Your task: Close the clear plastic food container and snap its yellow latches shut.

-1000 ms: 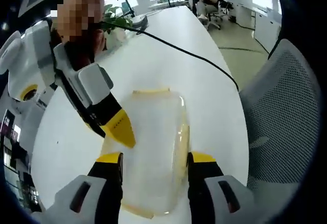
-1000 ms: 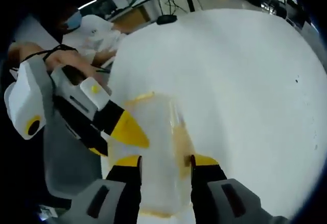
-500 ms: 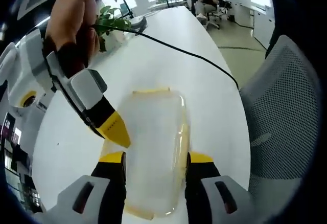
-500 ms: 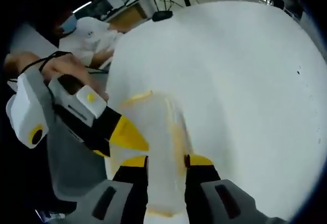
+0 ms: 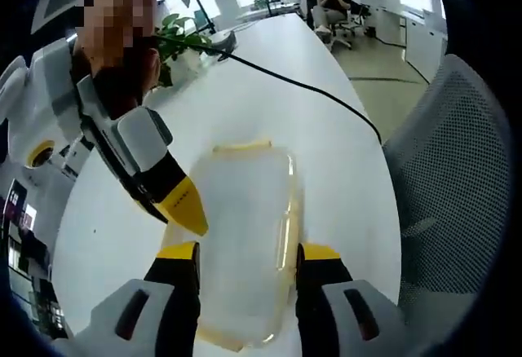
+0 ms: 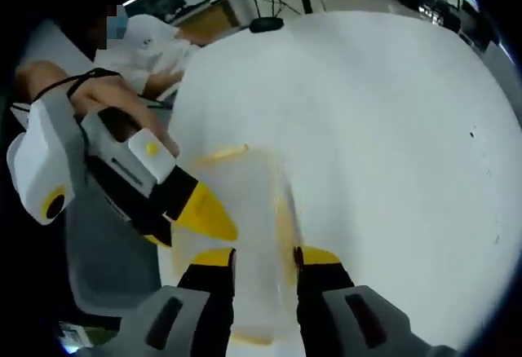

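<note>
barely shifted, both grippers [image 5: 246,253] [image 6: 265,256] stay parted, straddling the clear container [image 5: 245,243].

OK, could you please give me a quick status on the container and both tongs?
Both tongs open, straddling the clear container on the white table. Lid looks down; latches cannot be judged. Black cable lies beyond, clear of it.

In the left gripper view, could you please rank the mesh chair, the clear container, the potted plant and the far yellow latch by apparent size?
1. mesh chair, though it sits nearest the camera
2. clear container
3. potted plant, far off, so true size unsure
4. far yellow latch
</note>
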Tool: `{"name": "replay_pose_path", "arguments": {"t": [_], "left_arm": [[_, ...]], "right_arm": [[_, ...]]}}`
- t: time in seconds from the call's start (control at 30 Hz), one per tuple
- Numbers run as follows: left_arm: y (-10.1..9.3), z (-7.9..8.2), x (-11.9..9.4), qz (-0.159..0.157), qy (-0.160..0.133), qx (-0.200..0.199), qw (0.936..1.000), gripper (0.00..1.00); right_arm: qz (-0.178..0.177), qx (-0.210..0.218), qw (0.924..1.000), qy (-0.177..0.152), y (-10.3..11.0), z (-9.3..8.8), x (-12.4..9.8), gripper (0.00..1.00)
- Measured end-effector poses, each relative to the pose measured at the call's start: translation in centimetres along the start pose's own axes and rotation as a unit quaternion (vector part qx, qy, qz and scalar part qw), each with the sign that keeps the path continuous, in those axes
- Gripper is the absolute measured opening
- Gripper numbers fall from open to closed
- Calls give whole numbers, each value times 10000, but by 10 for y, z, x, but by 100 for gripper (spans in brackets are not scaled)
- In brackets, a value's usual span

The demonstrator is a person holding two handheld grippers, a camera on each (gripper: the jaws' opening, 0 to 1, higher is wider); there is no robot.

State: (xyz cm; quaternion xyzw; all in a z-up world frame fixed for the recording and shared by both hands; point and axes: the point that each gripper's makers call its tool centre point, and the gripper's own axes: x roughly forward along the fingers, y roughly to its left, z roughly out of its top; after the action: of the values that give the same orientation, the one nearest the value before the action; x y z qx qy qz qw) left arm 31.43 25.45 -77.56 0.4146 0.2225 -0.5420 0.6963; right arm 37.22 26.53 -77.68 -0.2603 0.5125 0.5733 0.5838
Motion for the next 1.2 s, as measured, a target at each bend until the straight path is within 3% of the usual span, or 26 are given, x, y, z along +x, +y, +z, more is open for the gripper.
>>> {"name": "replay_pose_path", "arguments": {"t": [0.13,0.23,0.43,0.6,0.67,0.77,0.93,1.2], "left_arm": [[0,3,0,-38,53,36,10000,46],[2,7,-3,-206,-37,-314,9993,47],[0,12,-7,-290,-144,-363,9988,45],[5,29,-19,-322,-567,-827,9944,48],[6,32,-22,-485,-674,-1199,9893,48],[11,28,-26,-562,-693,-1329,9871,48],[11,19,-29,-760,-544,-1433,9853,48],[15,12,-32,-996,-477,-1675,9797,49]], "right_arm": [[-147,76,9997,-179,-1,0,-2,28],[-339,-71,9989,-302,0,3,-4,28],[-664,-163,9965,-473,2,-1,-9,27],[-864,172,9901,-1092,5,4,-24,26],[-878,406,9869,-1290,7,2,-29,27],[-962,524,9823,-1522,10,-1,-34,28],[-1006,573,9806,-1585,21,-14,-36,30],[-1184,181,9830,-1389,34,-17,-38,34]]}}
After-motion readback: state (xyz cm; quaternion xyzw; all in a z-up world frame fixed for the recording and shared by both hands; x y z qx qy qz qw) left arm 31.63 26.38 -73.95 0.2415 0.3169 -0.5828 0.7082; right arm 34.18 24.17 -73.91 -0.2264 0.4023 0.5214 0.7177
